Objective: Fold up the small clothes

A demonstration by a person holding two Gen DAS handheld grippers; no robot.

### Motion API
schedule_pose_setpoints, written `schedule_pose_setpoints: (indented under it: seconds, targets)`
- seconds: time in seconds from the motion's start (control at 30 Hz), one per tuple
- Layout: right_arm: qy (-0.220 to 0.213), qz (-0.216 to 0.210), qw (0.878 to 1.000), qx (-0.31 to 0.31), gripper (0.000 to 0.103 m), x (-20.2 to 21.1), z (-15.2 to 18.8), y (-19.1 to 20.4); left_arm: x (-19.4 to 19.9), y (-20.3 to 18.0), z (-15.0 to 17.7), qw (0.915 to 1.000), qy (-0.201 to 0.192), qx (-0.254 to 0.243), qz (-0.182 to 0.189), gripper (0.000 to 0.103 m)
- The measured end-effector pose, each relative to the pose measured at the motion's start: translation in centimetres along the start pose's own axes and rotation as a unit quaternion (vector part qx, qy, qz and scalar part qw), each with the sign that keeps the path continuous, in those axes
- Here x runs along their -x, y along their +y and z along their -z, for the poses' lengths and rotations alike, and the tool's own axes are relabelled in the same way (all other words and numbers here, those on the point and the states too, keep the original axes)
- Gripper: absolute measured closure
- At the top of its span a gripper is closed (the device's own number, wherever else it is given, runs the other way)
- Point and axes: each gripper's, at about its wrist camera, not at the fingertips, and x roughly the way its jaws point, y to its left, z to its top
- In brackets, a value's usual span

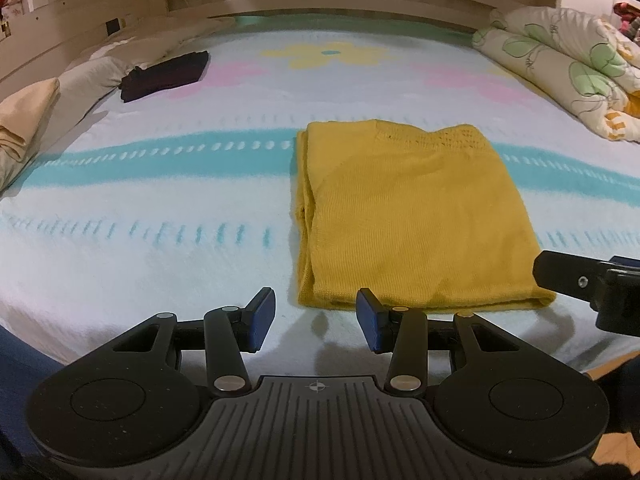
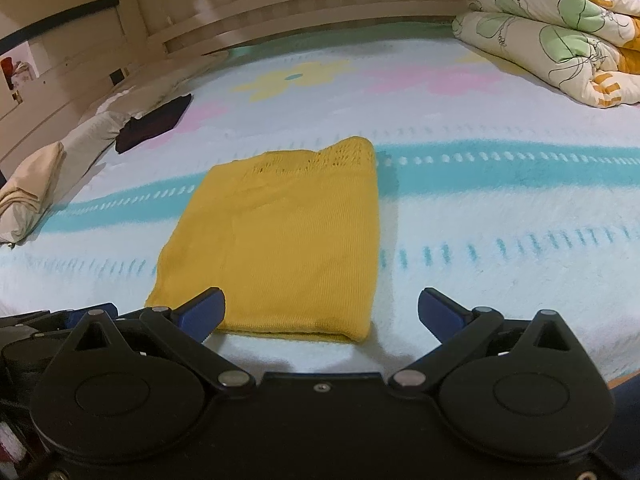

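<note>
Yellow knit garment (image 1: 412, 216) lies folded into a flat rectangle on the bed (image 1: 160, 208), across the teal stripe of the patterned blanket, near the bed's near edge. From the left wrist view, its stacked layers show along its left side, and its near hem sits just beyond the left gripper (image 1: 316, 320), whose blue-padded jaws stand apart and hold nothing; the right gripper (image 1: 560, 276) shows only as a black part at the right edge, beside the garment's near right corner, jaws not visible there. Open blanket stretches left of the garment. Far left lie a dark folded cloth (image 1: 164, 76) and a beige folded cloth (image 1: 24, 116), well apart from the garment; a flowered quilt (image 1: 568, 56) is bundled far right. From the right wrist view, the right gripper's (image 2: 320, 312) jaws are spread wide, empty, the left pad over the garment's near left corner. This view shows the garment's smooth right edge and bare blanket to its right.
</note>
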Motion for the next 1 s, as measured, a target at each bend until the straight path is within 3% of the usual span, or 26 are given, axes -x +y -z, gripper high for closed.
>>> schedule_pose_setpoints:
  seconds: [1.0]
  targets:
    - [0.004,-0.003,1.0,-0.001,0.001,-0.11,0.07,-0.09,-0.05,-0.44,0.02,1.0,0.004,0.0,0.002,0.06]
